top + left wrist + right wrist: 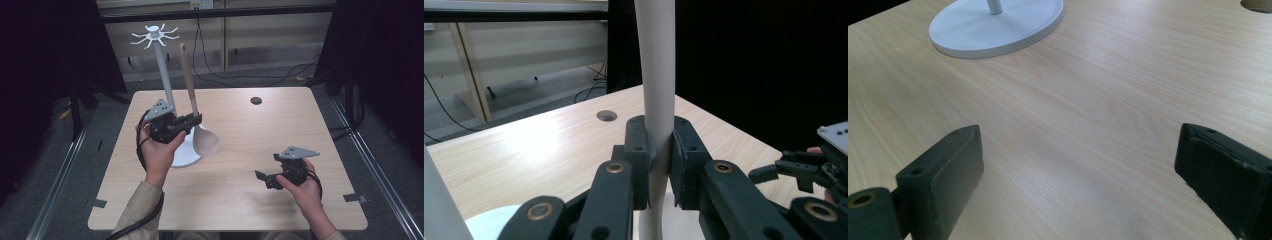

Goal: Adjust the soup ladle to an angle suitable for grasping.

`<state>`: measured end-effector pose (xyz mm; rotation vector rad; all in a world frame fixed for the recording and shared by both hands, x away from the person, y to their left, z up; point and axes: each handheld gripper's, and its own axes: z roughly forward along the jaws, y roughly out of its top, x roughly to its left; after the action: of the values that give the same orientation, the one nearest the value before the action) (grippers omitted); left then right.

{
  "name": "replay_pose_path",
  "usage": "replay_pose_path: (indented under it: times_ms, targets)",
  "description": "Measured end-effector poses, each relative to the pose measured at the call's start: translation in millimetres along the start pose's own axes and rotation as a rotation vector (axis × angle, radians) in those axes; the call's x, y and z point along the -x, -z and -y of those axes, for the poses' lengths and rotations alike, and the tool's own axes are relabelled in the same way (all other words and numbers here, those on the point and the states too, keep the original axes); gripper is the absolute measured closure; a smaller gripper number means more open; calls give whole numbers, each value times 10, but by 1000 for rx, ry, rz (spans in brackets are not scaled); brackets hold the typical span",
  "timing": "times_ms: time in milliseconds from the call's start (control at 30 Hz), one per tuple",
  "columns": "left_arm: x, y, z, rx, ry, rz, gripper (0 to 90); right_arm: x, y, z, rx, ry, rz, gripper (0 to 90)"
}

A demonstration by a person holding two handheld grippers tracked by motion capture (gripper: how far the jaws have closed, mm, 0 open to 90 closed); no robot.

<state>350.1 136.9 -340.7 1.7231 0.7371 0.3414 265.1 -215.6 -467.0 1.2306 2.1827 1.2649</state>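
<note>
Left claw (192, 120) is clamped on the ladle (192, 97), held upright beside the rack (162, 65); hanging it on a hook remains. Right claw (265, 177) waits apart, empty.

The person wears tan sleeves (134, 207). Each hand-held gripper is black, the left hand-held gripper (192, 119) and the right hand-held gripper (260, 176) alike. Each has a grey three-cornered plate (298, 152) on top, a black cable (142, 222) trailing off, and round brass pins (540, 210) in its arms.
</note>
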Motion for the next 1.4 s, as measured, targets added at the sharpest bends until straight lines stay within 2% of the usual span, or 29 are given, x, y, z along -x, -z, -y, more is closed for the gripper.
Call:
replay_pose_path:
  times_ms: [467,633,700,1000,1300,1400]
  targets:
    - [-97,-121,-99,7,22,-31,804,22,19,-6,10,-2,-5,53]
    - [-131,-143,-129,25,31,-42,804,17,23,-12,12,-2,-8,54]
    - [-141,-152,-134,25,26,-40,804,16,21,-11,11,-5,-9,53]
    - [-178,-172,-114,31,54,-54,804,21,22,-8,8,-9,-9,53]
    - [-232,-165,-95,30,38,-75,803,26,23,-6,7,-5,-9,53]
    - [-254,-161,-88,24,28,-95,801,28,28,-6,9,-6,-9,54]
